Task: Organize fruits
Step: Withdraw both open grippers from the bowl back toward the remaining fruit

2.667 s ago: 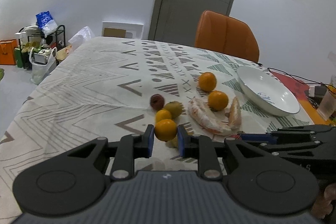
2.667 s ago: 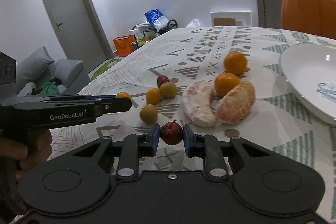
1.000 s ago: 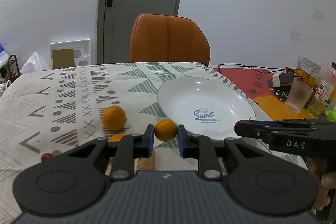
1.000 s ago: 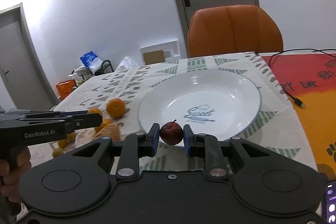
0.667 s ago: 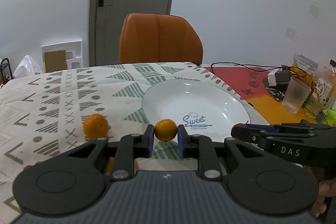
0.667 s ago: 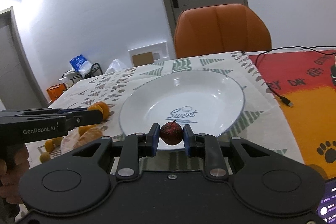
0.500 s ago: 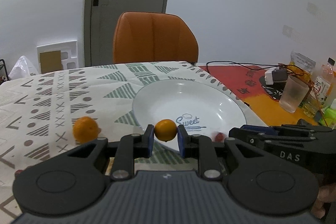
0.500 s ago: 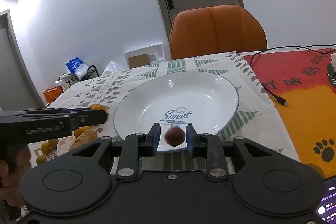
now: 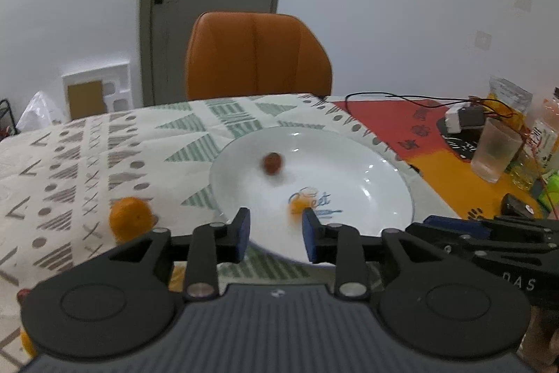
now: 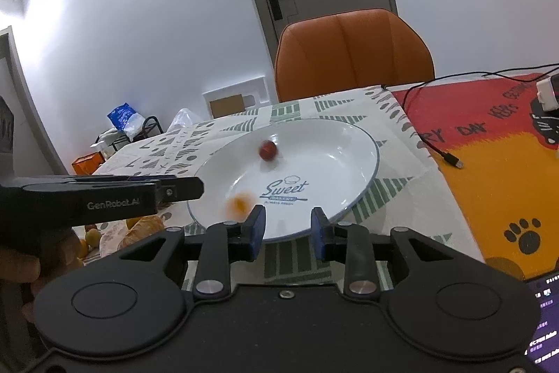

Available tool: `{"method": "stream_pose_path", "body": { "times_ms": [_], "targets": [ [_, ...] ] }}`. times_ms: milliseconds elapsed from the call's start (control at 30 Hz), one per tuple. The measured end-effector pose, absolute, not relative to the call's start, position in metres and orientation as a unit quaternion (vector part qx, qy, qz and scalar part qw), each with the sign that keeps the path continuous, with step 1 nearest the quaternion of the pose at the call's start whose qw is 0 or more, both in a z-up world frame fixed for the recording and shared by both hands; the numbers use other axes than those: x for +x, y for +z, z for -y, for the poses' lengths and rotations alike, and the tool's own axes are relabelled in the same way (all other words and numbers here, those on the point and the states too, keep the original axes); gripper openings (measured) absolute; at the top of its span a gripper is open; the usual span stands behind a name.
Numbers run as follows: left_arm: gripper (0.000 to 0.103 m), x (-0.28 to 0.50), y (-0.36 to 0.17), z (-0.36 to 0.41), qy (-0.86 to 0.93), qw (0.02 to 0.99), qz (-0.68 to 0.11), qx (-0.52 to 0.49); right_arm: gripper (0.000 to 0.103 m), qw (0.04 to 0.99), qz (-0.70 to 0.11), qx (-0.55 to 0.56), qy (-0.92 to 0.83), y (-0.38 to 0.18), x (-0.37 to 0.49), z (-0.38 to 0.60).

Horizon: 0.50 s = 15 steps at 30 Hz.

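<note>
The tabletop (image 9: pixel 87 142) holds a white plate (image 9: pixel 377 184). Both the left gripper (image 9: pixel 276 235) and right gripper (image 10: pixel 287 229) have fingers opening, holding nothing. In the plate, a blurry small orange fruit (image 10: pixel 238 202) sits at 8 o'clock and a little red fruit (image 10: pixel 268 150) at 11 o'clock.

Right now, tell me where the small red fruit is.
The small red fruit lies inside the white plate, toward its far side, beyond the blurred small orange fruit.

white plate (image 10: pixel 349 142); red fruit (image 10: pixel 268 150) | orange fruit (image 10: pixel 238 202) | tablecloth (image 9: pixel 104 142): grey-green geometric print
</note>
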<state>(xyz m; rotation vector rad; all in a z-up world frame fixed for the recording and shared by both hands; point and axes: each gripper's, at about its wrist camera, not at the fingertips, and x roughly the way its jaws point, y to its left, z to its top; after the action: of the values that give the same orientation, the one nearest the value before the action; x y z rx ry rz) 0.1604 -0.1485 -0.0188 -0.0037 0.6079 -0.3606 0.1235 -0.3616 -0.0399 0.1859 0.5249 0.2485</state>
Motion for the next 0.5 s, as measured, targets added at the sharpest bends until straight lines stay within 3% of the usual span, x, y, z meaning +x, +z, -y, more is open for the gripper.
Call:
{"method": "stream_pose_path", "body": {
  "times_ms": [100,200,267,400,500],
  "targets": [
    [0.051,0.156,-0.018,0.141,-0.166,0.94,-0.297,0.003,0.038,0.954,-0.257,0.096,0.12,-0.041,0.124,0.361],
    [0.063,0.15,-0.016,0.128,-0.15,0.944,-0.295,0.003,0.059,0.956,-0.249,0.1,0.119,-0.039,0.122,0.359],
    [0.067,0.147,-0.016,0.118,-0.14,0.945,-0.297,-0.002,0.073,0.957,-0.242,0.103,0.123,-0.038,0.12,0.357],
    [0.079,0.141,-0.012,0.099,-0.118,0.948,-0.296,-0.008,0.088,0.958,-0.235,0.108,0.125,-0.037,0.119,0.353],
    [0.081,0.136,-0.01,0.086,-0.101,0.951,-0.292,-0.017,0.095,0.958,-0.232,0.109,0.131,-0.035,0.118,0.349]
  ]
}}
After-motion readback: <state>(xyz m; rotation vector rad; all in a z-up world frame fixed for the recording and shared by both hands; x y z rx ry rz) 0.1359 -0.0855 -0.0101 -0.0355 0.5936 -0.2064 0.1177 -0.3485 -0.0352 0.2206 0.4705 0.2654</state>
